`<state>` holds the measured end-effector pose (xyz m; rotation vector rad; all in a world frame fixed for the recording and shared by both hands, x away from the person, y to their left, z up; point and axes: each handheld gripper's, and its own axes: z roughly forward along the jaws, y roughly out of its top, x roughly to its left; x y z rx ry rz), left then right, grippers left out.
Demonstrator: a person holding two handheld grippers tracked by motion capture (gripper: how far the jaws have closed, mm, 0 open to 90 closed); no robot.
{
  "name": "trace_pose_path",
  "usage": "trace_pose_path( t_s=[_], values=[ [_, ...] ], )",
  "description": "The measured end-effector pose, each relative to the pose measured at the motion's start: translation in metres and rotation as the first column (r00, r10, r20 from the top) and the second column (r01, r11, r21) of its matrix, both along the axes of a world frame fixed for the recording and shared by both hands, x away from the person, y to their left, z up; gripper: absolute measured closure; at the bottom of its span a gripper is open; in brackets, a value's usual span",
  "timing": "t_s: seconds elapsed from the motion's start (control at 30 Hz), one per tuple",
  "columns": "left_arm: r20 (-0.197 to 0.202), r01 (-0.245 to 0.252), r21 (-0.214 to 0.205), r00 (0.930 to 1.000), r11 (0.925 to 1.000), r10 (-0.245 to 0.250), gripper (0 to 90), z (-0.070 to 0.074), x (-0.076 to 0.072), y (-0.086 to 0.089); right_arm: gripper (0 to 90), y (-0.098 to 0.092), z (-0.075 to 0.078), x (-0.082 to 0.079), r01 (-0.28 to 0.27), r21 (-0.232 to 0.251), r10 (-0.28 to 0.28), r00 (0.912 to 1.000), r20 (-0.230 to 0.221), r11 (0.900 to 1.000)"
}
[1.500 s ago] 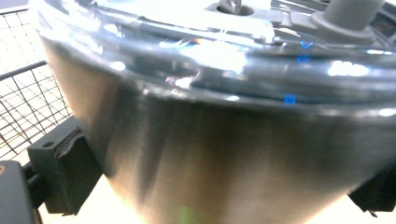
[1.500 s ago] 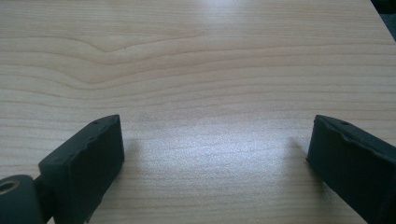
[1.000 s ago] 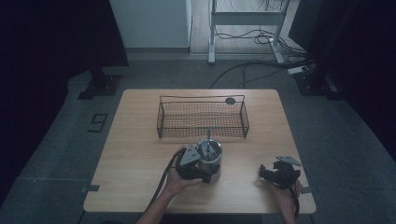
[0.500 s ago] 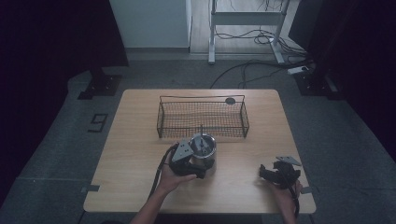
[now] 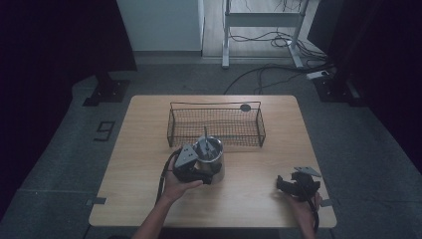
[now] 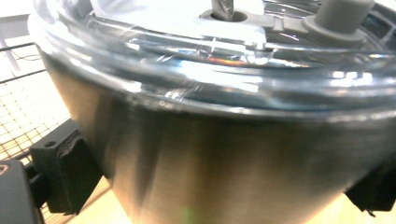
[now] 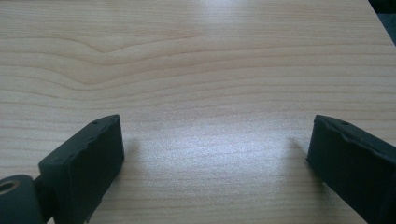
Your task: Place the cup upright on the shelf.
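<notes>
At centre frame, the left gripper clamps a lidded steel pot just before the wire basket; the right gripper, lower right, rests with jaws apart. Smooth, tapering walls could let the pot slip.

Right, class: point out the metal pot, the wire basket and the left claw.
metal pot (image 5: 215, 160): high view, its steel side wall.
wire basket (image 5: 217, 128): high view, its mesh floor.
left claw (image 5: 205, 175): high view, between its jaws at the pot.
</notes>
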<state>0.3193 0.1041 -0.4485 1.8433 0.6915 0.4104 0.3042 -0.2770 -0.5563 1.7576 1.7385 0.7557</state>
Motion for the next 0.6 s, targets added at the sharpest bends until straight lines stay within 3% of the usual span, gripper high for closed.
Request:
trace_pose_path(
  t_s=[0.6],
  values=[
    [0.019, -0.025, -0.034, 0.9995, 0.9991, 0.026, 4.1, 0.025, 0.015, 0.015, 3.4, 0.000, 0.000, 0.000, 0.001, 0.000, -0.001, 1.0000, 0.000, 1.0000]
  ],
)
